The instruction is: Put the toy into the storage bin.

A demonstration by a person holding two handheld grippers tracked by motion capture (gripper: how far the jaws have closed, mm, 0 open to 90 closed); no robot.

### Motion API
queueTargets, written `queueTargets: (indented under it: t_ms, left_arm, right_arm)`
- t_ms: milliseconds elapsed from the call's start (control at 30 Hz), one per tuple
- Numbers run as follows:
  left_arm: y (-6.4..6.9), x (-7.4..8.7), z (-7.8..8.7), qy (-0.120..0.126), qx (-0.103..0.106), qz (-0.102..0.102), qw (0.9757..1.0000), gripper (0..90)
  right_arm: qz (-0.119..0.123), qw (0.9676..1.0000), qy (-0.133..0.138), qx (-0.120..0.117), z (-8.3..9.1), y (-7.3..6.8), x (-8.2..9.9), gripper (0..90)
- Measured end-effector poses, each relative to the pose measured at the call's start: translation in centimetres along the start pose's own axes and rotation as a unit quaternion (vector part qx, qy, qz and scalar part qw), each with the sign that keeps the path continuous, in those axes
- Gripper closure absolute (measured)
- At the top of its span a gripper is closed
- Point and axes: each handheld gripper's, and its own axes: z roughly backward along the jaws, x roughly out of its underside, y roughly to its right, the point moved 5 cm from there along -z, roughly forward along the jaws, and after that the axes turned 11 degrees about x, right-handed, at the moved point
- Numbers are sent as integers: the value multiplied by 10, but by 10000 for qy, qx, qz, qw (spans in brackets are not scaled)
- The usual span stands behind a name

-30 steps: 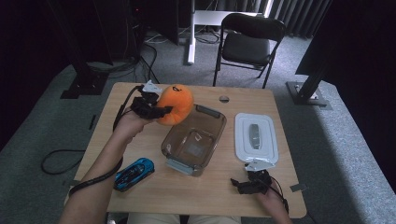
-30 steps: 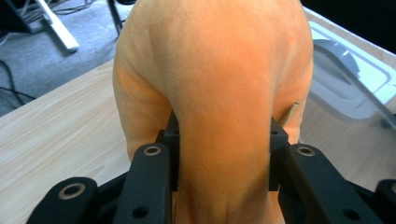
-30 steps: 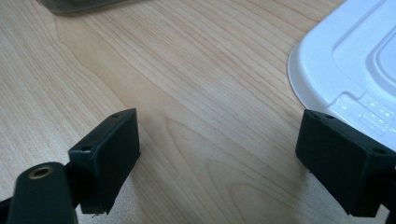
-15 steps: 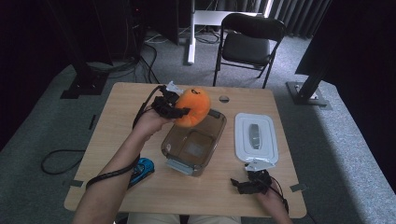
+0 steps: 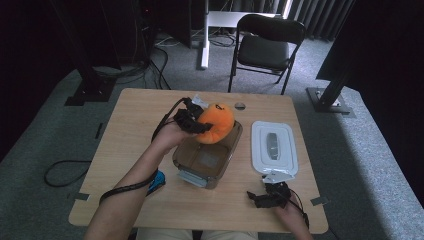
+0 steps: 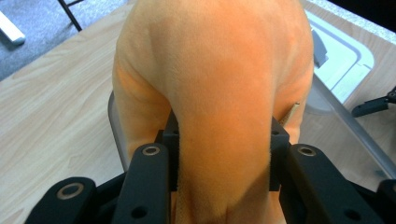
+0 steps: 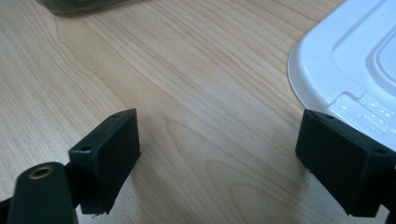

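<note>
Your left gripper (image 5: 200, 125) is clamped on the orange plush toy (image 5: 216, 121), its jaws pressed into the plush on both sides, as the left gripper view confirms. The toy hangs over the far end of the clear plastic container (image 5: 206, 159), which stands open at the middle of the worktop (image 5: 135, 130). The step in hand appears to be the placement of the toy into the container.

Your right gripper (image 5: 267, 196) rests near the front edge of the worktop with its jaws wide apart and nothing between them. The white lid (image 5: 274, 149) lies just beyond it, to the right of the container.

For the next move, lower the toy until it sits inside the container walls, then release. The toy is soft and bulky, so expect it to need pressing down before the lid fits.
</note>
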Motion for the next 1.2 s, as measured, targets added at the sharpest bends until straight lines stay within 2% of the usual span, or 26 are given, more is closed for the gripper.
queueTargets:
  t_ms: [67,400,733,900,1200]
  left_arm:
    - [-1,1,-1,34,32,76,10000,657]
    - [1,8,-4,-19,94,126,9999,651]
    - [4,16,-9,-261,25,24,9997,633]
    - [3,17,-12,-312,52,63,9995,613]
    - [3,22,-23,-575,106,73,9983,579]
  right_arm:
    - [4,10000,2,2,0,0,0,131]
    - [3,10000,3,1,0,0,0,131]
    - [3,10000,1,2,0,0,0,131]
    - [3,10000,0,2,0,0,0,131]
    - [0,10000,-6,1,0,0,0,131]
